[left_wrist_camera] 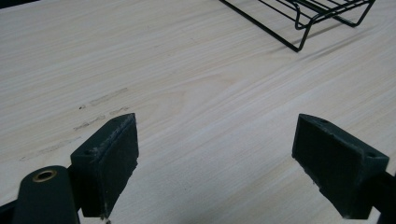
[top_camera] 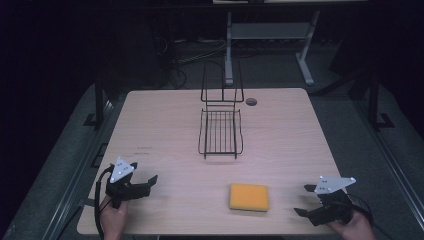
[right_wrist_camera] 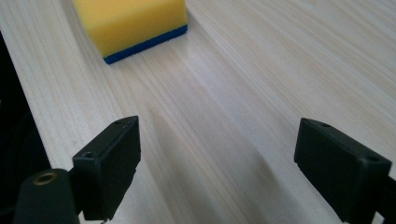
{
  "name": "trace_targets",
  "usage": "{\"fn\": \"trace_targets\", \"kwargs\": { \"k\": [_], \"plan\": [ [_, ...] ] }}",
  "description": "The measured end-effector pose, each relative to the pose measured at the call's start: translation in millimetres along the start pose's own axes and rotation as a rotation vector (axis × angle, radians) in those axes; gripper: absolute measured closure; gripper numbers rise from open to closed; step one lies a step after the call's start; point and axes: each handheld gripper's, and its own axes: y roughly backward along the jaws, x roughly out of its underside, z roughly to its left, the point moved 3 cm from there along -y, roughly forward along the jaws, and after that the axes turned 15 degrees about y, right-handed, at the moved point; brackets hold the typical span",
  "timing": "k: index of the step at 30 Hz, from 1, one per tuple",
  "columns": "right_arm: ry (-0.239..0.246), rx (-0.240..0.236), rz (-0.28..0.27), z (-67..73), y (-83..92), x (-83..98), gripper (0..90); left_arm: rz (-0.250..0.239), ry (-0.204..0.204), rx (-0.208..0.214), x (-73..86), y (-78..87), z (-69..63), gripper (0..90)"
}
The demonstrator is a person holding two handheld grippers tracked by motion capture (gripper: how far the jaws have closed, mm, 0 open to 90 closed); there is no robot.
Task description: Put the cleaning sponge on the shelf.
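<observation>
No legible text, label, brand, number or sign on any surface, faint dark smudges on the counter (left_wrist_camera: 100, 100) near the left edge, too blurred to read as writing, sponge (top_camera: 249, 197) and wire rack (top_camera: 220, 131) unmarked

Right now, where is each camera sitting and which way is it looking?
High view: above the person's side, looking forward and down on the table, wire rack and sponge; both hands, left gripper and right gripper show.
Left gripper view: rides the left gripper, facing the rack; its open fingers show.
Right gripper view: rides the right gripper, facing the sponge; its open fingers show.
Shared: the sponge appears in the high and right gripper views.
</observation>
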Motion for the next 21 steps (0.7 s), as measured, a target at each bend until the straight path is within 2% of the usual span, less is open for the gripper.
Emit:
{"fn": "trace_targets", "kwargs": {
  "k": [4, 8, 12, 16, 21],
  "plan": [
    [0.008, -0.005, -0.002, 0.6, -1.2, -1.8, 14.3, 0.001, 0.008, 0.000, 0.3, 0.1, 0.0, 14.1],
    [0.021, -0.029, 0.006, 2.3, -3.5, -5.4, 14.3, -0.003, -0.005, 0.005, 0.2, 0.5, -1.5, 14.0],
    [0.046, -0.047, 0.014, 3.5, -4.8, -13.6, 14.3, -0.004, 0.001, 0.008, 0.5, 1.4, -0.5, 14.1],
    [0.062, -0.060, -0.002, 4.0, -5.9, -21.9, 14.3, -0.007, 0.010, 0.005, -0.1, 1.3, 0.9, 14.1],
    [0.083, -0.080, 0.003, 3.4, -10.6, -30.2, 14.3, -0.003, 0.004, 0.005, -0.4, 0.1, 0.1, 14.1]
  ]
}}
